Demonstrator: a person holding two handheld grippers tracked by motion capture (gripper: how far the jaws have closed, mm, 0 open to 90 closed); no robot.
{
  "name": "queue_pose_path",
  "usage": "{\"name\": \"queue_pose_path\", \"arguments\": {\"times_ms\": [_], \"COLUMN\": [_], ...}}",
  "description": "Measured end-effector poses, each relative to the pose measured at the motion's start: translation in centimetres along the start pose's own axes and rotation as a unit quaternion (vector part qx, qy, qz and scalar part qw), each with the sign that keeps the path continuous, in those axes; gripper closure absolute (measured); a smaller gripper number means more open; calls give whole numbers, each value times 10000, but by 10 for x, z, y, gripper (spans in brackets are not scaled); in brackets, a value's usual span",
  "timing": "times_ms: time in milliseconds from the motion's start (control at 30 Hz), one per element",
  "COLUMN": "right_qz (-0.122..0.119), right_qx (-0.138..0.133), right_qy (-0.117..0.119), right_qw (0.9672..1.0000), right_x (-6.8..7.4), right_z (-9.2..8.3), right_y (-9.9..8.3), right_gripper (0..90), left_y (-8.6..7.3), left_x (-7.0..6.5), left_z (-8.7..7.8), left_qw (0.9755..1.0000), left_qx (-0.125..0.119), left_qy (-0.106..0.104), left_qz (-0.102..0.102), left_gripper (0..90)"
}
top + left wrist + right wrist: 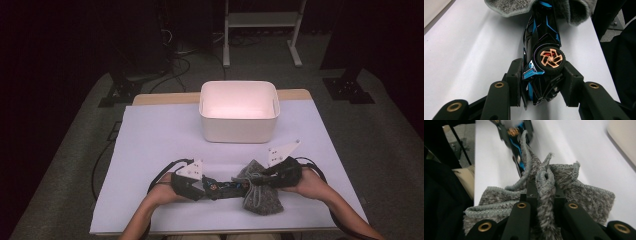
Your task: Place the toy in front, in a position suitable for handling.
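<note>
My left gripper (541, 82) clamped the toy car (541, 47) by its rear; my right gripper (544, 195) pinched the grey cloth (571, 187) draped over its nose. Wiping partly done; white bin (239, 111) beyond stood empty.

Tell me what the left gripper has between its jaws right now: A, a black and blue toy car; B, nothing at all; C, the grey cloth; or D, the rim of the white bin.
A: in the left gripper view the left gripper has its jaws closed on the black and blue toy car near a copper-spoked wheel, while the grey cloth is pinched by the right gripper.
</note>
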State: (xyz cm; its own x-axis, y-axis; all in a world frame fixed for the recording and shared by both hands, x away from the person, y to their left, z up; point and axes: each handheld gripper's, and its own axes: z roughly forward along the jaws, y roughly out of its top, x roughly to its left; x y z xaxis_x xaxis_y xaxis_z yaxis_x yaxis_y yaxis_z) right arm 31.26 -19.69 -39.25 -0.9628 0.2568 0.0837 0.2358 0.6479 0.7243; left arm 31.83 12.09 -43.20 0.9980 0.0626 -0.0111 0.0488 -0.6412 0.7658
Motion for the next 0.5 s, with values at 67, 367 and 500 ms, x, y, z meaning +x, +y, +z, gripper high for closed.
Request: {"name": "queue_pose_path", "arguments": {"times_ms": [67, 367, 500], "right_qz": [29, 1, -280], "right_qx": [134, -171, 8], "right_qy": [-29, 220, 275], "right_qw": [9999, 9996, 9992], "right_x": [0, 2, 6], "right_z": [2, 8, 22], "right_y": [-8, 8, 26], "right_gripper": [810, 810, 809], "left_y": [0, 1, 1], "left_x": [0, 1, 1], "left_z": [0, 1, 1], "left_qw": [10000, 10000, 10000], "left_qx": [-18, 7, 20], "left_qy": [-13, -23, -41], "left_qz": [-24, -37, -36], "left_gripper": [581, 580, 580]}}
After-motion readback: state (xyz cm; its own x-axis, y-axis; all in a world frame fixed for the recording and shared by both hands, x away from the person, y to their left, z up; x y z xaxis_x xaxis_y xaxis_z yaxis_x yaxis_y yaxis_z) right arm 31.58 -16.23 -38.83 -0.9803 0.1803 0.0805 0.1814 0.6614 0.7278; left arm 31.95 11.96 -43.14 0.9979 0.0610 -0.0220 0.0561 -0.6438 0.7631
